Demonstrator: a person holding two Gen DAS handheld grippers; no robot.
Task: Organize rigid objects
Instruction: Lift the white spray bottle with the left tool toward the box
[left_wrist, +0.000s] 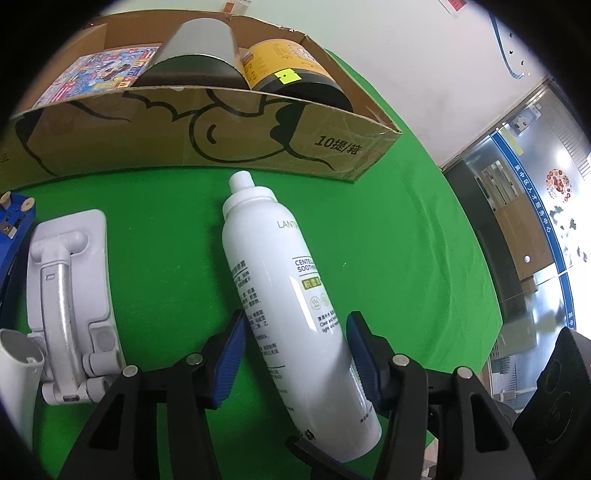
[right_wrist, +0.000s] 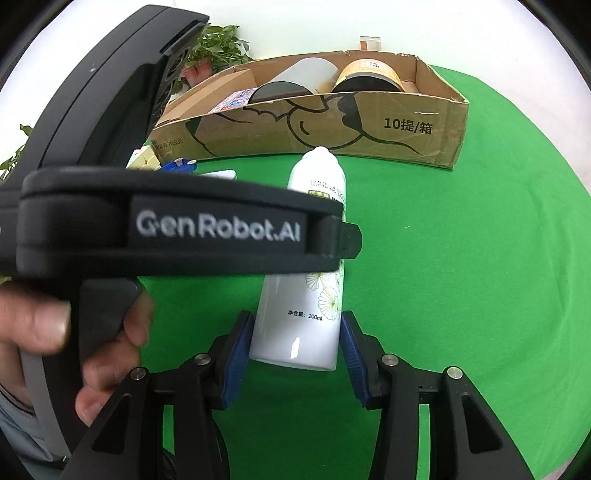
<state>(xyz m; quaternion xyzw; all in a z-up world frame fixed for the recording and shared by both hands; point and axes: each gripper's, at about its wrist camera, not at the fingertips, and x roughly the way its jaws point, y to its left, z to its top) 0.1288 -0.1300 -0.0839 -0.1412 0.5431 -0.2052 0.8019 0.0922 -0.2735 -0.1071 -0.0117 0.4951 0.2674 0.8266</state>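
1. On my left lies the grey phone stand (left_wrist: 70, 306), folded flat on the green cloth (left_wrist: 388, 258), with a white tube (left_wrist: 16, 373) beside it. If I swing the bottle to this side, I think it can knock them.
2. My left gripper (left_wrist: 295, 354) is spread around the white spray bottle (left_wrist: 288, 306), which lies on the cloth with its nozzle toward the cardboard box (left_wrist: 207, 125). The right pad touches or almost touches the bottle; the left pad is apart. If I close like this, the round, smooth body can roll or slip out.
3. My right gripper (right_wrist: 295, 347) is also spread, around the bottom end of the same bottle (right_wrist: 303, 332), not pressing it. If both grippers close together, they can push against each other and turn the bottle.
4. The box already holds a grey cylinder (left_wrist: 199, 51) and a yellow can (left_wrist: 291, 70). The free place looks narrow, so the bottle can hit the wall.
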